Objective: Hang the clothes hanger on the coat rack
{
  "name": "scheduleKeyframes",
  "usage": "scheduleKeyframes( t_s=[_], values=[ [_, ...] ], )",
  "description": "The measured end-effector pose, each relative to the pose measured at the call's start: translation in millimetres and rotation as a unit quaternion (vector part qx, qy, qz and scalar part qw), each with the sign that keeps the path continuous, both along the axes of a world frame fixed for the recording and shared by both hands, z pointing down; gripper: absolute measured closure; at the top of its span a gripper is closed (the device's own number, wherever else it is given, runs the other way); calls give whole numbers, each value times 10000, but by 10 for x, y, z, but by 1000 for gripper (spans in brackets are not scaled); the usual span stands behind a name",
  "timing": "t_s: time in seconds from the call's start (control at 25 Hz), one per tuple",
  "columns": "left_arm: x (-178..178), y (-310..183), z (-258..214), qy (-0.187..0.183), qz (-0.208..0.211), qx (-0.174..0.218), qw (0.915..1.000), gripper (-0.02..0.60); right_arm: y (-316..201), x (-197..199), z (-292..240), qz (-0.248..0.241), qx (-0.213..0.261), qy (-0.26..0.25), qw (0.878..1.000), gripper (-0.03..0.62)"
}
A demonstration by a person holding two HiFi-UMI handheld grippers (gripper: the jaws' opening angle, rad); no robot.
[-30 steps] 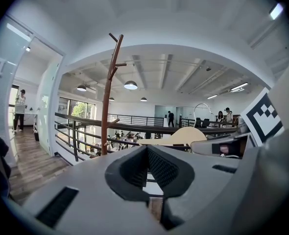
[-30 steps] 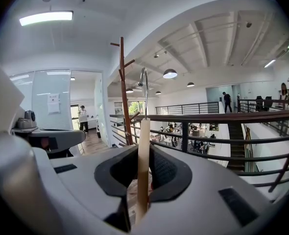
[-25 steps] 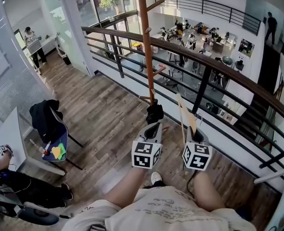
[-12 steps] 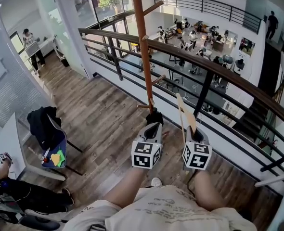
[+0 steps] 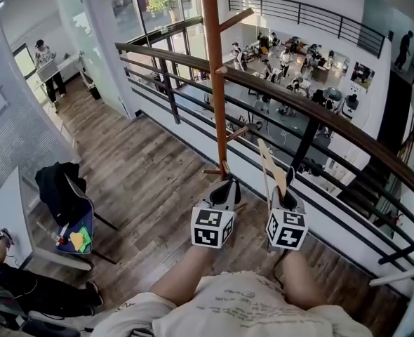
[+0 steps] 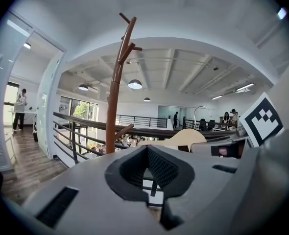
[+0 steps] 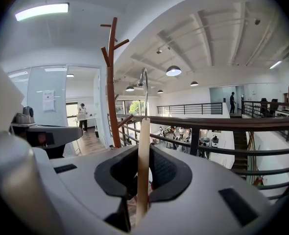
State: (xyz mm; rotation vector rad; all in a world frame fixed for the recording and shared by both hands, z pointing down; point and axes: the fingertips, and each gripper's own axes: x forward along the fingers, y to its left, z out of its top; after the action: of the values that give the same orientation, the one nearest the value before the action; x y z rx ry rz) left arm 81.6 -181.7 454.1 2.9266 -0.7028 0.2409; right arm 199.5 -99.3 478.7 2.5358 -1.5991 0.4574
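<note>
Right gripper (image 7: 143,174) first: its jaws are clamped on the flat pale wooden clothes hanger (image 7: 143,146), which stands upright on edge between the black pads, with its curved silver metal hook (image 7: 145,84) rising above. The left gripper (image 6: 150,174) carries nothing, its jaws a narrow gap apart with only the scene beyond showing through. In the head view the two grippers sit side by side, just in front of the foot of the tall brown wooden coat rack (image 5: 216,83). The left one is lined up almost with the pole and the right one is off to the pole's right. The hanger is right of the rack and apart from it, clear of the short angled pegs, so it is not yet hung. Directly behind the rack runs the black metal railing with a brown wooden handrail (image 5: 319,111), curving away to the rack's right. Past the railing, on a lower floor, are desks with people at them. Brown wooden plank flooring (image 5: 151,167) spreads out left of the rack. Well to the left stands a chair with a dark garment draped over it (image 5: 67,188). Farther off, left of the rack and beyond a glass partition, a person (image 5: 45,62) is standing.
</note>
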Motion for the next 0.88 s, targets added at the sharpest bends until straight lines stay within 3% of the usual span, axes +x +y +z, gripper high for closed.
scheduleKeyframes(
  t_s=[0.88],
  values=[
    [134, -660, 81, -51, -328, -280, 9991, 579, -738, 307, 91, -190, -123, -66, 9997, 542]
  ],
)
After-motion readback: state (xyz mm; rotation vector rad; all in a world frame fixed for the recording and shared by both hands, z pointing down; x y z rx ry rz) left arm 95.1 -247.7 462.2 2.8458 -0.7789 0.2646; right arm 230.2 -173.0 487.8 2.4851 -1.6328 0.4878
